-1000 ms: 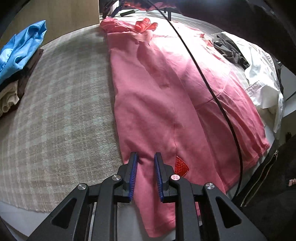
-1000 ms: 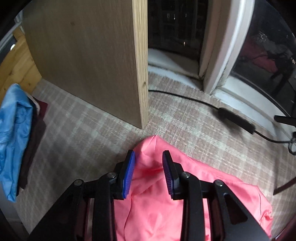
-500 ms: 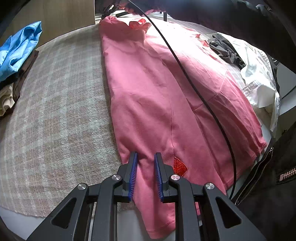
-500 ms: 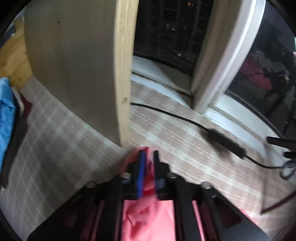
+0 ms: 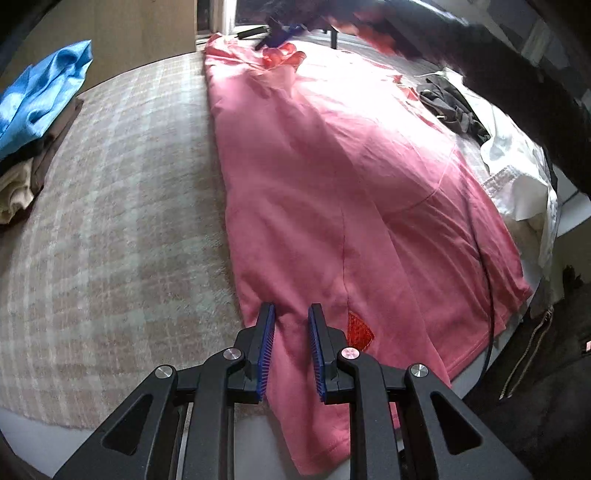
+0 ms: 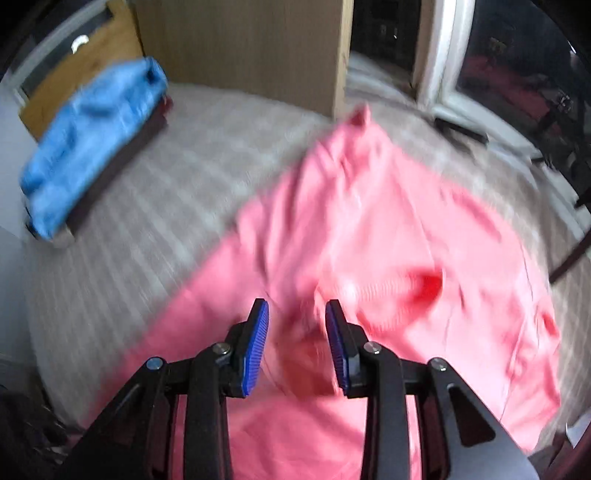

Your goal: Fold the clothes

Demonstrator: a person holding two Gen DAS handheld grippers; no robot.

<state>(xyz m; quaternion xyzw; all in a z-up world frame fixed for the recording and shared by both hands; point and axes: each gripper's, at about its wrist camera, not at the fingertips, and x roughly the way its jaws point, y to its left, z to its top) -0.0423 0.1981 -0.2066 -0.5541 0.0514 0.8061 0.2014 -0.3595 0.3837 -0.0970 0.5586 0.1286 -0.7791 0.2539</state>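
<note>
A pink shirt [image 5: 332, 192] lies stretched lengthwise on a checked beige bed cover [image 5: 110, 229]. My left gripper [image 5: 291, 328] is at the shirt's near corner by the bed's edge, shut on a gathered fold of pink cloth beside a red patch [image 5: 360, 328]. In the blurred right wrist view, my right gripper [image 6: 297, 325] hovers over the shirt [image 6: 388, 240]. Its jaws are opening and its pads press on nothing. Its blue pads also show, blurred, at the shirt's far end [image 5: 280, 33], under a dark sleeve [image 5: 517, 62].
A stack of folded clothes with a blue garment [image 5: 40, 99] on top sits at the left [image 6: 92, 147]. A wooden panel [image 6: 240, 48] stands behind. White [image 5: 517, 173] and dark [image 5: 454, 107] clothes lie at the right. A black cable [image 5: 487, 288] crosses the shirt's right side.
My right gripper pinched the shirt's far corner half a second ago, then let go and swung back over the shirt. The left gripper has kept its hold and place.
</note>
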